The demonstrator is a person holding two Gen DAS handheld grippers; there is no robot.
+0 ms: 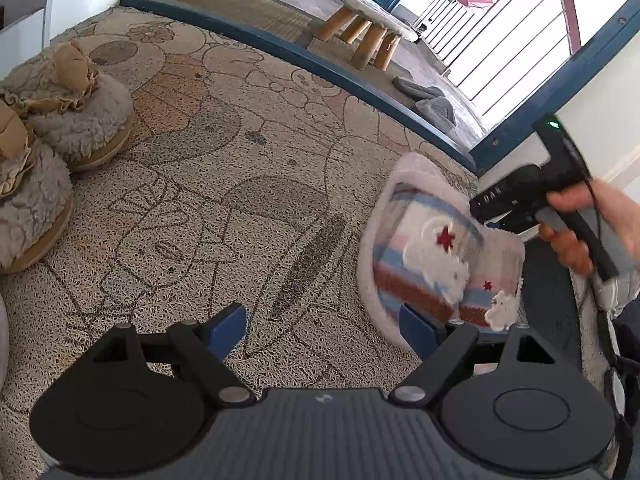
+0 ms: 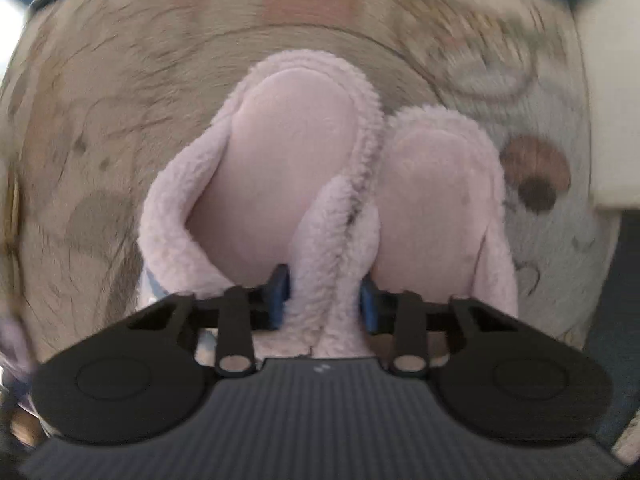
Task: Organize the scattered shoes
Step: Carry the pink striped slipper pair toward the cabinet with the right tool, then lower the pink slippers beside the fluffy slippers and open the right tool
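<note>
Seen first from the left wrist: the left gripper (image 1: 322,330) hangs over the patterned mat (image 1: 224,184) with its blue-padded jaws spread wide and only mat between them. At the far left edge, two fleecy grey slippers with tan bows (image 1: 60,136) sit side by side on the mat. At right, a pair of pink slippers (image 1: 432,256) with striped tops and red stars is carried tilted, toes downward, just above the mat; the image is blurred there. A hand (image 1: 580,224) grips the black handle of the right gripper, whose body hides its own jaws in this view. Beyond the blue door sill (image 1: 320,68) stand a wooden stool (image 1: 372,28) and two grey cushions (image 1: 428,98).

Next, from the right wrist, pointing steeply down: the right gripper (image 2: 324,300) has its blue pads pinched onto the two fleecy inner rims of the pink slippers (image 2: 288,152), pressed together between them. Both pink insoles face the camera, heels away, side by side and touching. The mat below is smeared
</note>
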